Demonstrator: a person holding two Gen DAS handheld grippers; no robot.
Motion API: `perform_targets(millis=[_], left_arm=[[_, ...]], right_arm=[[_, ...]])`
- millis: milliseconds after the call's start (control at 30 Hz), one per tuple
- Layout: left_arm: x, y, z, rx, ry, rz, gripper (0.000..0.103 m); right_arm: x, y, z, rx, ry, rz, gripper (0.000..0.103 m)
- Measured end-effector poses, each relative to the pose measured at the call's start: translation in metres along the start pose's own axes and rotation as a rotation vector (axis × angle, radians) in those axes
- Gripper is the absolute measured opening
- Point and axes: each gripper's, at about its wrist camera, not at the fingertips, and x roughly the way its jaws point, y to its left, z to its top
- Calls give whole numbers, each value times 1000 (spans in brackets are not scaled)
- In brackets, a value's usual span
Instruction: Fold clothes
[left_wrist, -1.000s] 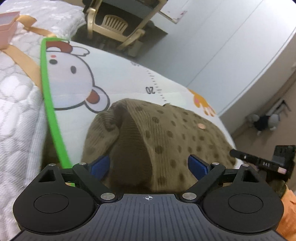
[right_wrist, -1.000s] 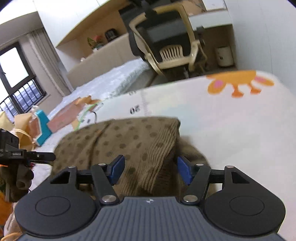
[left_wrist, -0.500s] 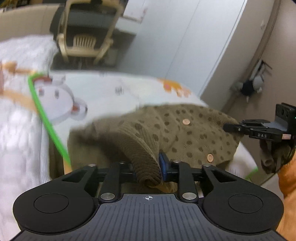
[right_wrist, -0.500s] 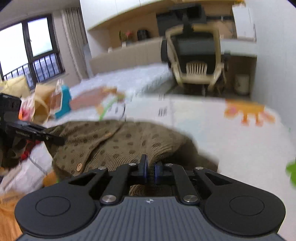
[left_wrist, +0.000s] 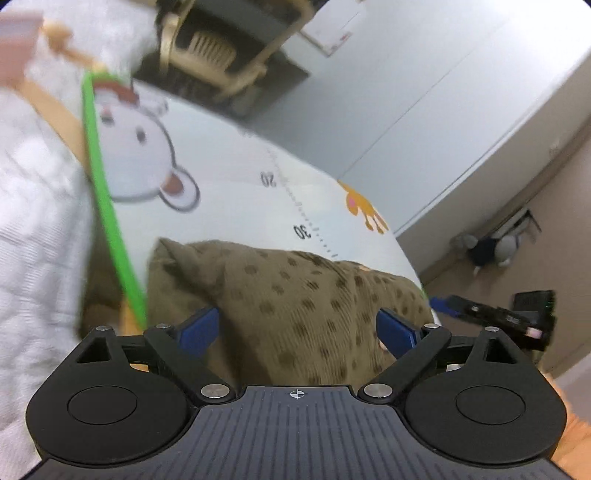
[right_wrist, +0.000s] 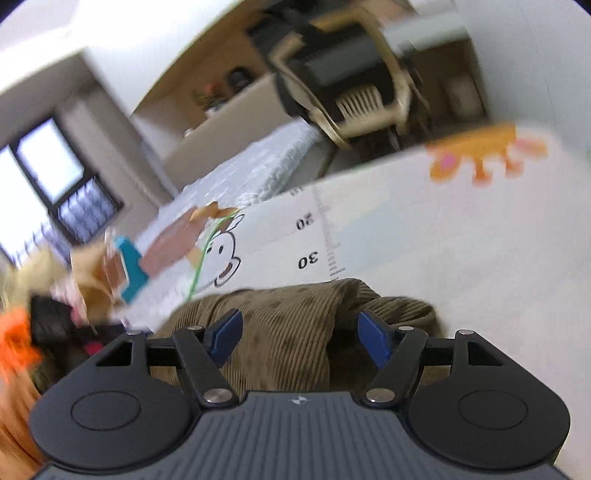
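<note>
An olive-brown knitted cardigan with darker dots (left_wrist: 295, 291) lies bunched on a white cartoon mat (left_wrist: 229, 177). My left gripper (left_wrist: 295, 328) is open just above its near edge, blue pads either side of the knit without pinching it. In the right wrist view the same cardigan (right_wrist: 288, 314) lies folded over near the mat's front edge, and my right gripper (right_wrist: 299, 332) is open over it. The right gripper's blue-tipped finger (left_wrist: 443, 304) shows at the far right of the left wrist view.
The mat carries a printed ruler, a cartoon animal, an orange giraffe and a green border (left_wrist: 107, 199). A quilted white bedspread (left_wrist: 33, 221) lies to the left. A beige chair (right_wrist: 354, 96) stands behind. Coloured clutter (right_wrist: 110, 266) sits left, and a soft toy (left_wrist: 491, 247) lies on the floor.
Both grippers were shut on the lifted cardigan half a second ago; now both are open, and the cardigan lies folded over, nearer the mat's front edge.
</note>
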Motion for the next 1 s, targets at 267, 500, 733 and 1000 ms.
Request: perform_targets(millis=[267, 500, 733, 1000], left_arm=[[75, 23, 62, -38, 59, -35, 97], [92, 9, 129, 168, -74, 119, 97], [59, -17, 125, 403, -119, 165, 97], [160, -2, 115, 346, 4, 16, 98]], right_arm=[[104, -37, 50, 173, 115, 122, 70], [129, -12, 108, -157, -20, -122, 70], [102, 20, 104, -479, -148, -391, 70], [165, 31, 79, -566, 16, -281, 70]])
